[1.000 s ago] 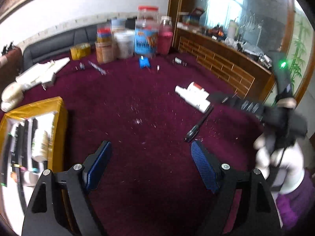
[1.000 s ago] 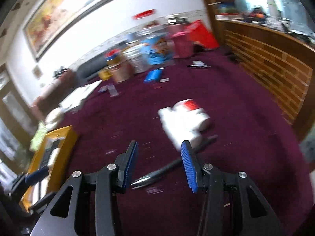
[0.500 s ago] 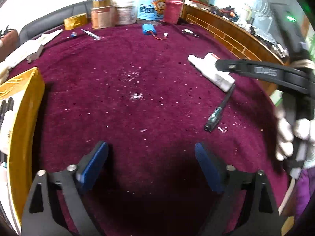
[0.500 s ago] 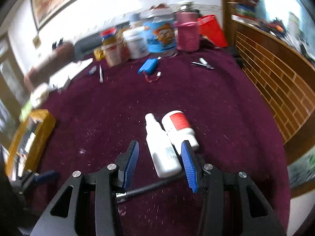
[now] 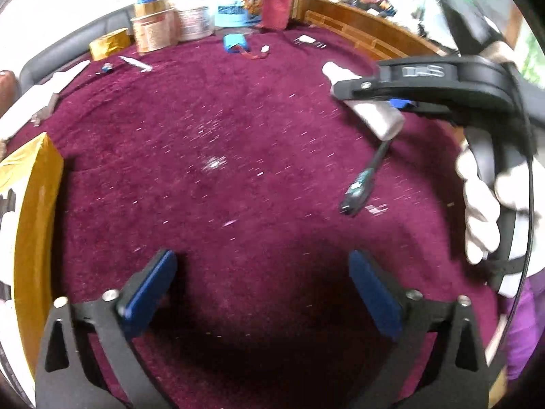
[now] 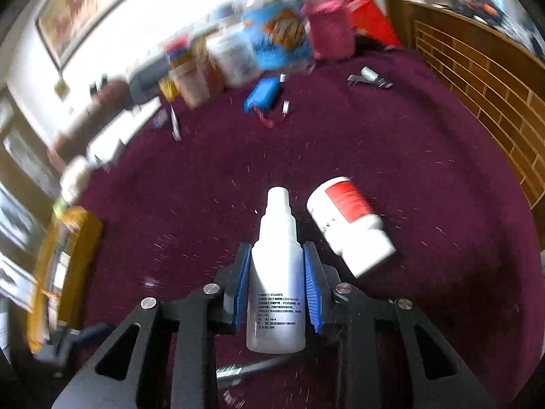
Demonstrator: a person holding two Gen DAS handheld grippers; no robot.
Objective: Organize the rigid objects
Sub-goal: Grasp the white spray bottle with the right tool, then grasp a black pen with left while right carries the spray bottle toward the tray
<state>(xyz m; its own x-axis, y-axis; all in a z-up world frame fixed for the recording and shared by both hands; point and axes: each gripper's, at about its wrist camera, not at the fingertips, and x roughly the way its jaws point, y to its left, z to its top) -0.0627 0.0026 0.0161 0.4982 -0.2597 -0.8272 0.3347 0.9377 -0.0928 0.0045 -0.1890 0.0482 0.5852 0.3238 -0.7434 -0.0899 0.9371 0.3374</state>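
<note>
The right gripper (image 6: 276,274) was closing on a white dropper bottle (image 6: 276,272), its blue pads (image 6: 311,283) pressed against both sides of the bottle's body, the nozzle pointing away from the camera. The bottle lay on the maroon surface (image 6: 425,177). Just under the bottle's base, a dark pen (image 6: 252,368) lay crosswise. Immediately to the right of the held bottle lay a second white bottle with a red label (image 6: 349,223), tilted on its side and apart from the gripper.

The left gripper (image 5: 262,289) hung over bare maroon cloth with nothing between its fingers (image 5: 150,286); they stood wide apart, though narrowing at that moment. In its view the pen (image 5: 364,180) lay ahead and to the right, and beyond it the right gripper (image 5: 366,97) clasped the dropper bottle (image 5: 374,116), held by a white-gloved hand (image 5: 483,201). At the left edge stood a yellow box (image 5: 34,225) with some items inside, too cut off to identify.

Farther back on the surface lay a blue pack with a red wire (image 6: 260,97), a small metal tool (image 6: 369,80) and a thin silver piece (image 5: 136,64). At the far edge stood a cluster of jars and tubs (image 5: 190,27), among them a pink container (image 5: 276,6) and a blue-labelled tub (image 5: 238,6), blurred in the right view.
</note>
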